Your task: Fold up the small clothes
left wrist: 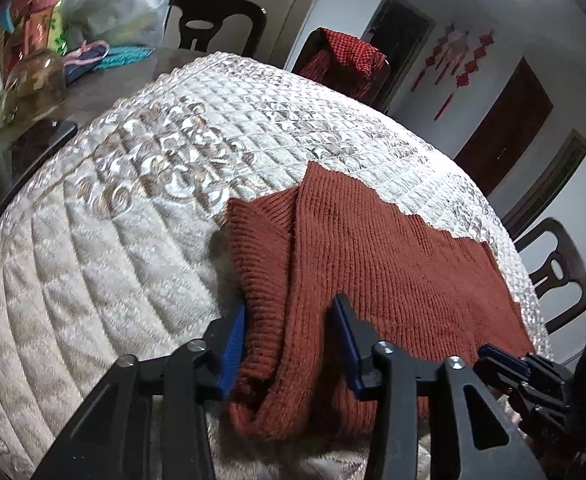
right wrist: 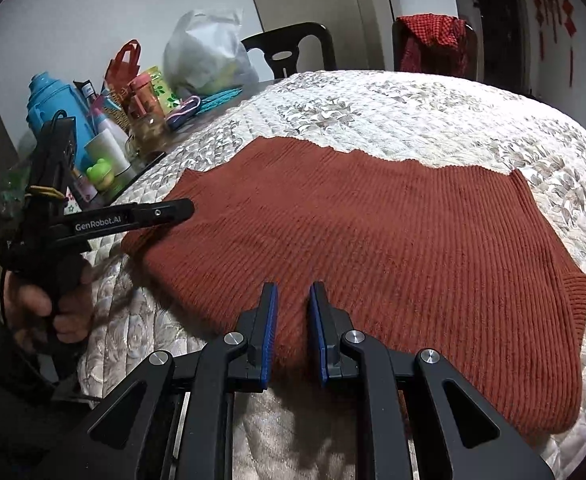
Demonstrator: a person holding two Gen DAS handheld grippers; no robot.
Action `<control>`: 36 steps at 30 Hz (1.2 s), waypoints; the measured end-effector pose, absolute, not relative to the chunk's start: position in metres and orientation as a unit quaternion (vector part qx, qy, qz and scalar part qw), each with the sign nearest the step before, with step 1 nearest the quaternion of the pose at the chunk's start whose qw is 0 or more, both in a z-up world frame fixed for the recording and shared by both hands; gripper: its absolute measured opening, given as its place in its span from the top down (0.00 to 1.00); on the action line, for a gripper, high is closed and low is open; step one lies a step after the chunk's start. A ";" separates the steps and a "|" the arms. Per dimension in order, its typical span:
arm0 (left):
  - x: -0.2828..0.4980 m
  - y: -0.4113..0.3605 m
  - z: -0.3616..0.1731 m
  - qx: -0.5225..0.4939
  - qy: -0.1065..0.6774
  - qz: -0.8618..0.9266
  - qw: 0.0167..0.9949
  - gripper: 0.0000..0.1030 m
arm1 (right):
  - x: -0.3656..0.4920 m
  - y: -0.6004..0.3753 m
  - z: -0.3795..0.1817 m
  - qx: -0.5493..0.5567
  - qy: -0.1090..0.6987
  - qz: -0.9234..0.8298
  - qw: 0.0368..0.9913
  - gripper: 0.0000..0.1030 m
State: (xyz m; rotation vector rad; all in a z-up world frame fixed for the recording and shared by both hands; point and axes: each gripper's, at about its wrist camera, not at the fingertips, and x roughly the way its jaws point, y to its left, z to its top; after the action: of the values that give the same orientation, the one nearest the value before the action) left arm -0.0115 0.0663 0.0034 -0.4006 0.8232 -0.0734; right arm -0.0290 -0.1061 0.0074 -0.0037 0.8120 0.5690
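So the rust-red knit sweater is lying spread across the near half of the bench, on top of a quilted cream cover, with its hem running along the near edge. The sleeve end nearest the left gripper is already doubled over onto the body.

Left gripper has a thick bunched fold of that sleeve between its blue pads, but the gap looks wider than the fabric, so I'd say the jaws stand round it without really pinching. Right gripper is at the near hem, jaws narrowed to a slim gap with a ridge of knit pushed up between them. Looks like a pinch, though honestly I can't be sure how firm it is.

What I'd worry about:
- The knit is thick and stretchy. If the left side lifts before it bites properly, the fold just flops out and the sleeve unrolls.
- If one hand pulls while the other holds, the whole sweater skews and the fold line goes crooked.
- The cover is slippery-looking satin. Dragging instead of lifting could slide the sweater, or ruck the cover up with it.
- Cluttered far corner with bottles and a glass jar. It's well clear for now, but a wide swing that way could knock something.
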 end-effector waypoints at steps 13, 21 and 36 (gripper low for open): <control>-0.011 0.071 0.023 -0.247 0.378 -0.101 0.886 0.82 | -0.030 -0.125 0.011 0.031 0.382 0.269 0.884 0.84; -0.005 0.021 0.079 -0.218 0.335 -0.184 0.898 0.83 | -0.037 -0.163 0.021 0.064 0.363 0.230 0.901 0.84; 0.017 -0.070 0.045 -0.173 0.404 -0.296 0.848 0.74 | -0.052 -0.204 0.014 0.117 0.374 0.211 0.895 0.84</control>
State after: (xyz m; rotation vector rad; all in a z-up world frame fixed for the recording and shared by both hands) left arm 0.0173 -0.0704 0.0447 -0.3637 0.8514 -0.6240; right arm -0.0518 -0.2042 0.0144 0.2418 0.7754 0.4379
